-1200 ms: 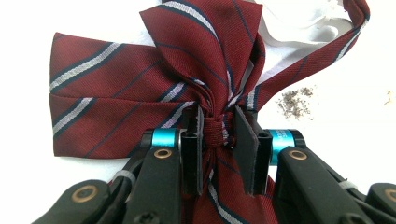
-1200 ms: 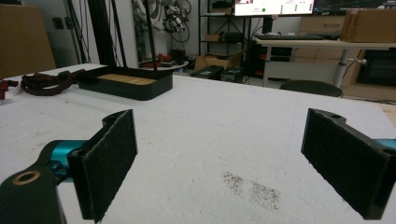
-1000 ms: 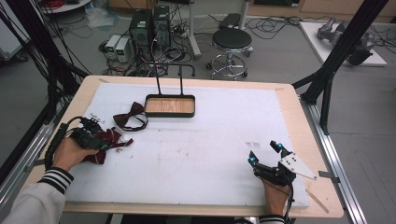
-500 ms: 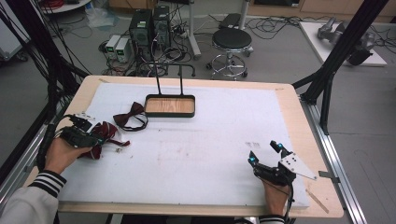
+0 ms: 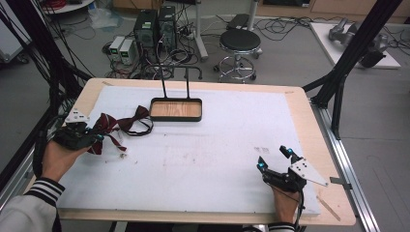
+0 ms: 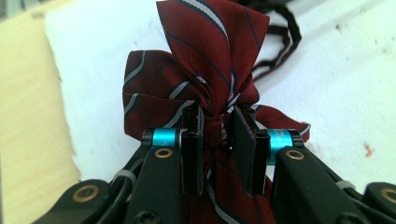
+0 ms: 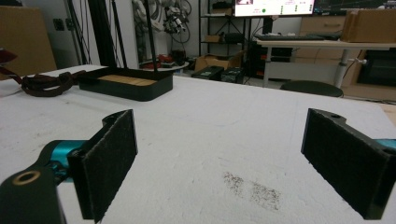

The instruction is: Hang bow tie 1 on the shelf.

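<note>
A maroon bow tie with grey stripes (image 5: 107, 126) hangs just above the left end of the white mat, and my left gripper (image 5: 95, 137) is shut on it. In the left gripper view the two black pads (image 6: 192, 140) pinch the striped bow tie (image 6: 210, 79) at its centre knot, its wings fanning above and below. A second, darker bow tie (image 5: 138, 117) with a looped strap lies on the mat just to the right. My right gripper (image 5: 274, 158) rests near the mat's front right, jaws wide apart; in its own view the right gripper (image 7: 224, 158) has nothing between its pads.
A black tray with a wooden floor (image 5: 153, 116) and two upright rods stands at the back middle of the white mat (image 5: 217, 140). In the right gripper view the tray (image 7: 154, 88) and the dark bow tie (image 7: 44, 84) lie far ahead. The wooden table rim (image 5: 329, 159) borders the mat.
My left hand has lifted the striped bow tie off the mat and drawn it slightly left. The right gripper has stayed still.
</note>
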A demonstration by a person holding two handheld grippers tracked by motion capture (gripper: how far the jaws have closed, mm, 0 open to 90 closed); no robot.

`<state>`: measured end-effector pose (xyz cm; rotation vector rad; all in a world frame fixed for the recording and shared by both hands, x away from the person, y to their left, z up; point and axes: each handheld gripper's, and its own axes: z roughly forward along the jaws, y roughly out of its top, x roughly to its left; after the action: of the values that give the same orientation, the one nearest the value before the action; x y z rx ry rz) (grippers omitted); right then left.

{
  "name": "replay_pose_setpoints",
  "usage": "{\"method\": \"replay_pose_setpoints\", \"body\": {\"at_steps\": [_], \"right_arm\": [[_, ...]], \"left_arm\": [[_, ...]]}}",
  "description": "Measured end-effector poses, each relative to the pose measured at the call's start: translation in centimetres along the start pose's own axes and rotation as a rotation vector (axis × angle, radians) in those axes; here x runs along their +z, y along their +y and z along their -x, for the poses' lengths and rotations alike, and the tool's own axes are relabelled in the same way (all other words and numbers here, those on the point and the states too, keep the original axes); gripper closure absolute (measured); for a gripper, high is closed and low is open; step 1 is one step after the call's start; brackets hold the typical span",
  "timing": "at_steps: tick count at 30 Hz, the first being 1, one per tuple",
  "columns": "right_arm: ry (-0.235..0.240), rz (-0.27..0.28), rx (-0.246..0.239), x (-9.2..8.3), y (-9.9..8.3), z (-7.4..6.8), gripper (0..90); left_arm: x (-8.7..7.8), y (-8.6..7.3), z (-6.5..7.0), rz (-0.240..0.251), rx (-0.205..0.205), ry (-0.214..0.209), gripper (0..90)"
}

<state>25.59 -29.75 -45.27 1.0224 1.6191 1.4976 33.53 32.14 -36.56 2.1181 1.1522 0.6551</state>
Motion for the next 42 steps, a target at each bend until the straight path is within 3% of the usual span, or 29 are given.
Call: {"method": "replay_pose_setpoints", "body": {"at_steps": [6, 12, 18, 25, 35, 42], "right_arm": [[-0.001, -0.001, 0.003, 0.0, 0.0, 0.0, 9.7], [0.0, 0.0, 0.0, 0.0, 0.0, 0.0, 9.7], [0.001, 0.0, -0.001, 0.0, 0.0, 0.0, 9.7], [0.0, -0.001, 0.002, 0.0, 0.0, 0.0, 9.7], [-0.001, 0.0, -0.004, 0.0, 0.0, 0.0, 9.7], [0.0, 0.001, -0.004, 0.0, 0.0, 0.0, 9.7]], "left_arm": [[-0.8, 0.5, 0.3, 0.081, 0.023, 0.024, 73.8], [-1.2, 0.7, 0.5, 0.144, 0.017, 0.031, 73.8], [-1.5, 0.8, 0.5, 0.218, 0.0, -0.019, 73.7], [-2.1, 1.2, 0.7, 0.327, 0.014, -0.069, 73.7], [-1.9, 3.0, 0.2, 0.366, 0.0, -0.114, 73.7], [-1.3, 4.2, -0.1, 0.379, 0.005, -0.108, 73.7]]}}
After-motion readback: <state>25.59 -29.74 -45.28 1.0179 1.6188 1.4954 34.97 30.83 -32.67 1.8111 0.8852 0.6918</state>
